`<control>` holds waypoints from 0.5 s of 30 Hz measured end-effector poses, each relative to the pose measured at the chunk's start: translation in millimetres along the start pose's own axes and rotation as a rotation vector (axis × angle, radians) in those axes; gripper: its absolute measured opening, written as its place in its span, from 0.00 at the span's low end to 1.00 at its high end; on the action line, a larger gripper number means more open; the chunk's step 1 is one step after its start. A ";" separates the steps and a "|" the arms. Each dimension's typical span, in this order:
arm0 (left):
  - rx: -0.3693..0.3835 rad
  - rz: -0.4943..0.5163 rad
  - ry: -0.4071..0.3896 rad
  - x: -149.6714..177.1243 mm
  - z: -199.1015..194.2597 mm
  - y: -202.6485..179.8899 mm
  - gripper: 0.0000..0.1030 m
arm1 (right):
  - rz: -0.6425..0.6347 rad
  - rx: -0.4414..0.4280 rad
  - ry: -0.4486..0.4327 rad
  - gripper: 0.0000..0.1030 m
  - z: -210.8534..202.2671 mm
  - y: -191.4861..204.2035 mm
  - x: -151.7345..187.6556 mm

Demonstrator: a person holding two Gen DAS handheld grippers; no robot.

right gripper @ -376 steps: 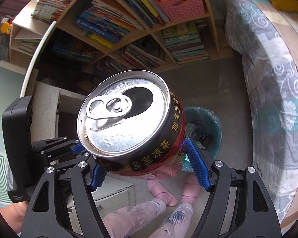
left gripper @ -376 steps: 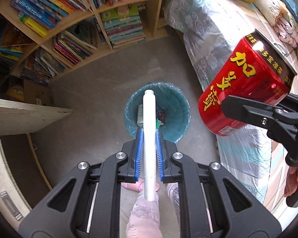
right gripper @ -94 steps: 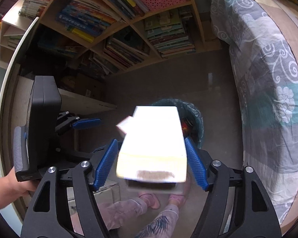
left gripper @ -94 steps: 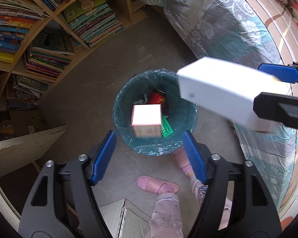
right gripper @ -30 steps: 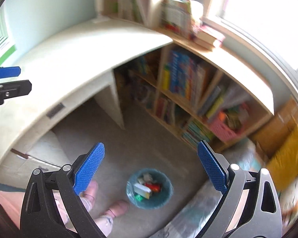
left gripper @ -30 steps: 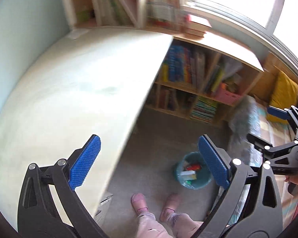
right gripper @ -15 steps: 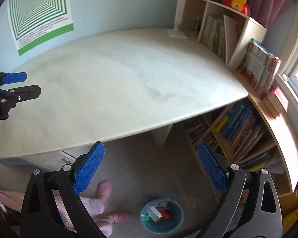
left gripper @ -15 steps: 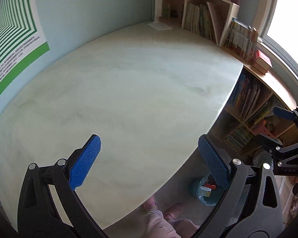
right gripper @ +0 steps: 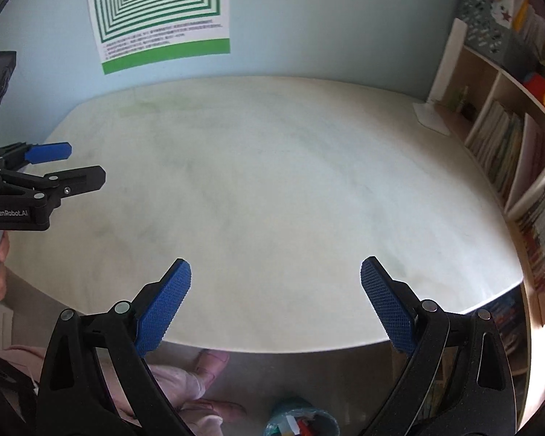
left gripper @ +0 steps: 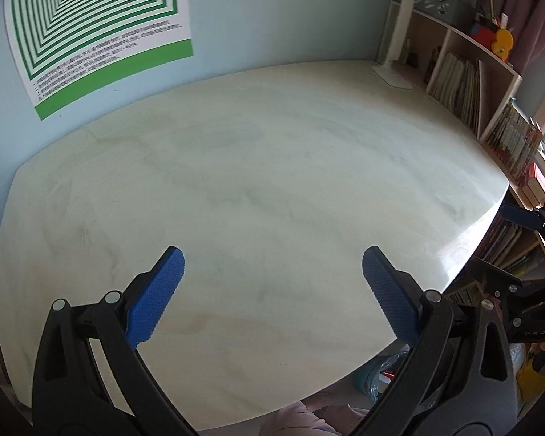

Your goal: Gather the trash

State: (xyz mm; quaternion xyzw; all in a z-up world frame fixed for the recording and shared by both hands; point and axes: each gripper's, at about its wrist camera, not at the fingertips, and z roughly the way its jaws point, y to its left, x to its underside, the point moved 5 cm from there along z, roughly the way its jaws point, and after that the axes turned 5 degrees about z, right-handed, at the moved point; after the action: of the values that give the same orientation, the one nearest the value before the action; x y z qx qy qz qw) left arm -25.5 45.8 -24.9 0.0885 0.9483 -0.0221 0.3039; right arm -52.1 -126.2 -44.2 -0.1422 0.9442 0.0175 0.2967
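My left gripper point(left gripper: 272, 259) is open and empty above a pale marble-look tabletop point(left gripper: 254, 181). My right gripper point(right gripper: 275, 270) is open and empty over the same tabletop point(right gripper: 272, 167). No trash shows on the table. The teal-lined trash bin point(right gripper: 301, 423) stands on the floor below the table's near edge, with a white box and a red can inside; a sliver of it shows in the left wrist view point(left gripper: 378, 372). The left gripper also shows in the right wrist view point(right gripper: 69, 165), and the right gripper in the left wrist view point(left gripper: 516, 243).
A green-and-white poster point(right gripper: 156, 11) hangs on the blue wall behind the table. A bookshelf point(right gripper: 508, 138) full of books stands along the right. A white lamp base point(left gripper: 392, 76) sits at the far right corner. My feet in pink slippers point(right gripper: 210, 359) are by the bin.
Both grippers have swung up from the floor and bin to face the tabletop and wall. Both stay open and empty. The bin has slid to the bottom edge of the views.
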 end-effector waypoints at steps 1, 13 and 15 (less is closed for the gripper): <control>-0.025 -0.019 -0.004 0.7 -0.9 7.8 0.93 | -0.018 -0.018 0.000 0.91 4.2 8.2 -5.6; -0.248 -0.185 -0.026 17.2 -17.5 100.6 0.93 | -0.174 -0.156 -0.003 0.91 40.3 90.9 -50.3; -0.276 -0.190 -0.036 17.8 -21.4 110.0 0.93 | -0.190 -0.169 -0.006 0.91 45.0 99.3 -52.5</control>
State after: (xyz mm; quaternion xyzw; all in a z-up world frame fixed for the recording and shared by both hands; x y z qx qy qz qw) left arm -32.0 158.8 -16.4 -0.0448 0.9408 0.0783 0.3266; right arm -13.7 -12.0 -56.6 -0.2556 0.9206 0.0691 0.2870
